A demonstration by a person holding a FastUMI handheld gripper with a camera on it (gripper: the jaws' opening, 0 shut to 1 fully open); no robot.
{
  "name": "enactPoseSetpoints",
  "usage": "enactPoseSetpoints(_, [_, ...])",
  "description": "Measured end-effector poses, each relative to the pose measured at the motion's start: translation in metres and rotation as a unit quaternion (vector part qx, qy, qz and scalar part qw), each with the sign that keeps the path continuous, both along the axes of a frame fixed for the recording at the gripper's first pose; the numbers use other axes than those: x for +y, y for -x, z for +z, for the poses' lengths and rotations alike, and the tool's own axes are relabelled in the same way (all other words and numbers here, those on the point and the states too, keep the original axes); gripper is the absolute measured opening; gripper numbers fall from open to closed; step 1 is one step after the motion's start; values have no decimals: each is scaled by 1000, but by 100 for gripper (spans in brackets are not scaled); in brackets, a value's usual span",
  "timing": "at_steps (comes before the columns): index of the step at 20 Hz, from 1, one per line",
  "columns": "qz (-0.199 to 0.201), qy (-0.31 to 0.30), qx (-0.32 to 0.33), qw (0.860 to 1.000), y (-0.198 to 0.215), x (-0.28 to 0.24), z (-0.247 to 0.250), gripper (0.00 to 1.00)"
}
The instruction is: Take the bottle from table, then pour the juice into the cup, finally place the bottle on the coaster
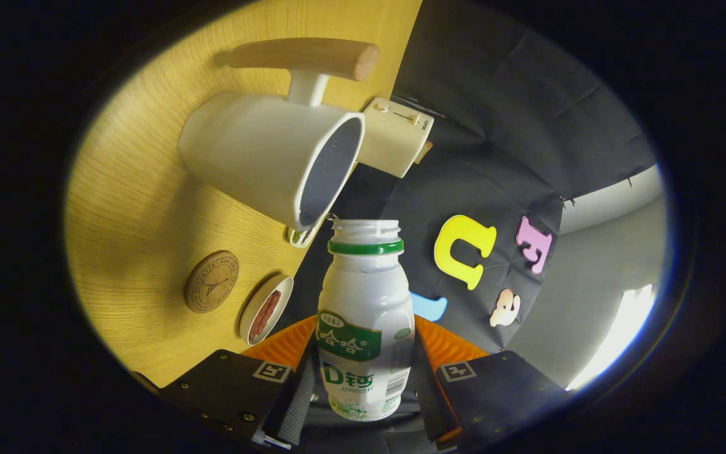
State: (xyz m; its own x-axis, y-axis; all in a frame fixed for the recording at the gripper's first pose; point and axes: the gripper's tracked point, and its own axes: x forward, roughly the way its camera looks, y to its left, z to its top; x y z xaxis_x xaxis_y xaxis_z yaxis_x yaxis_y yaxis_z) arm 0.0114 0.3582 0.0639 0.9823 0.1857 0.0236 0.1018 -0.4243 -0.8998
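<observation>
Beyond the fingers and off to their left runs the table (142, 208), its pale wood seen tipped on its side because the whole view is rolled over. Standing on it, just past the bottle's mouth, is the cup (262, 154), white, with a wooden handle (306, 58) on a short white stem; its dark open mouth faces toward the bottle's neck. Just behind the cup sits a cream box (394, 135) with a small slider on its face. Now the bottle (366, 315): white, green label, green ring under an uncapped threaded mouth, and it is held between the fingers, the gripper (363, 378) clamped on its lower body from both sides. Its mouth points up at the cup's rim, very near it, though whether they touch I cannot tell. Left of the bottle, closer to the fingers, a small white dish (266, 309) holds something reddish-brown. Just beyond that lies the coaster (212, 281), round, brown, stamped, bare, well apart from the bottle.
</observation>
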Motion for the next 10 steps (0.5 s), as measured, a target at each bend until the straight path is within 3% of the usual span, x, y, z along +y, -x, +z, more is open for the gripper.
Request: enactPoseSetpoints(10, [-2, -9, 1, 1000, -1, -2, -1, 71])
